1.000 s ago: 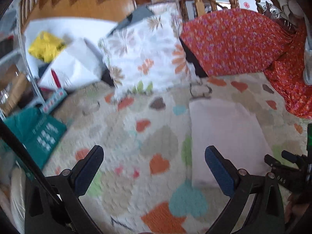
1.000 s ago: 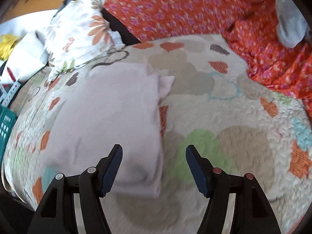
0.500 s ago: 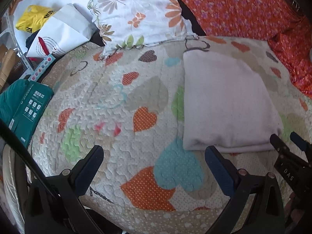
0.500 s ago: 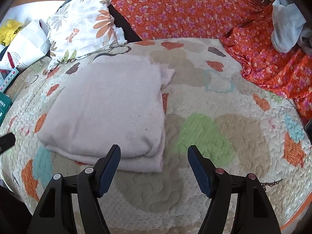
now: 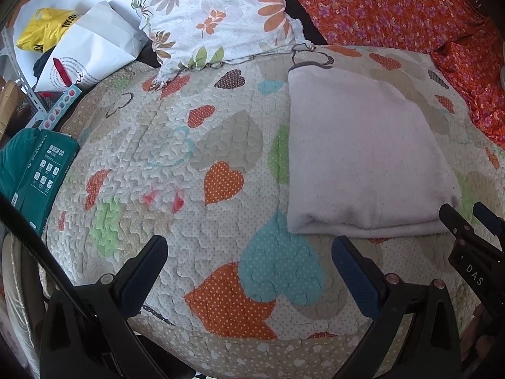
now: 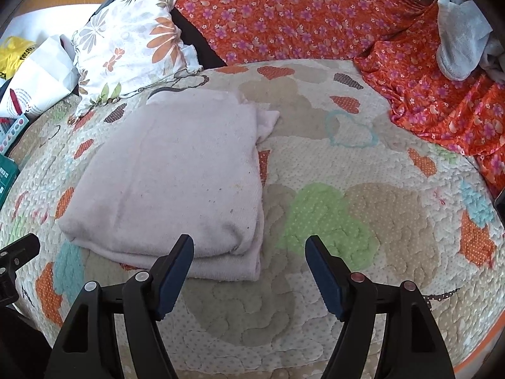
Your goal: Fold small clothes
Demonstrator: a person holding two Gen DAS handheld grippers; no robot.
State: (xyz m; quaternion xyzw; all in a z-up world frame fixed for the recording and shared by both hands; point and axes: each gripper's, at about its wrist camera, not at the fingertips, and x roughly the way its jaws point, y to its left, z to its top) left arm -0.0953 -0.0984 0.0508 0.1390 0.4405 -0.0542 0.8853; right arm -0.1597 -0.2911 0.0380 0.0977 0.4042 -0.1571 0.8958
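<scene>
Here both the left claw [image 5: 249, 259] and right claw [image 6: 249, 257] gape, released, above the folded pale garment [image 6: 170, 183], seemingly untouched.

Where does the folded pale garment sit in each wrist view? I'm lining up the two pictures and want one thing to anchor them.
Left wrist view: the folded pale garment lies right of centre on the heart-patterned quilt, beyond the right finger.
Right wrist view: the garment lies left of centre, its near edge just past the left finger.
Shared landmark: the floral pillow, at the quilt's far edge, up and to the left of the garment in both.
</scene>
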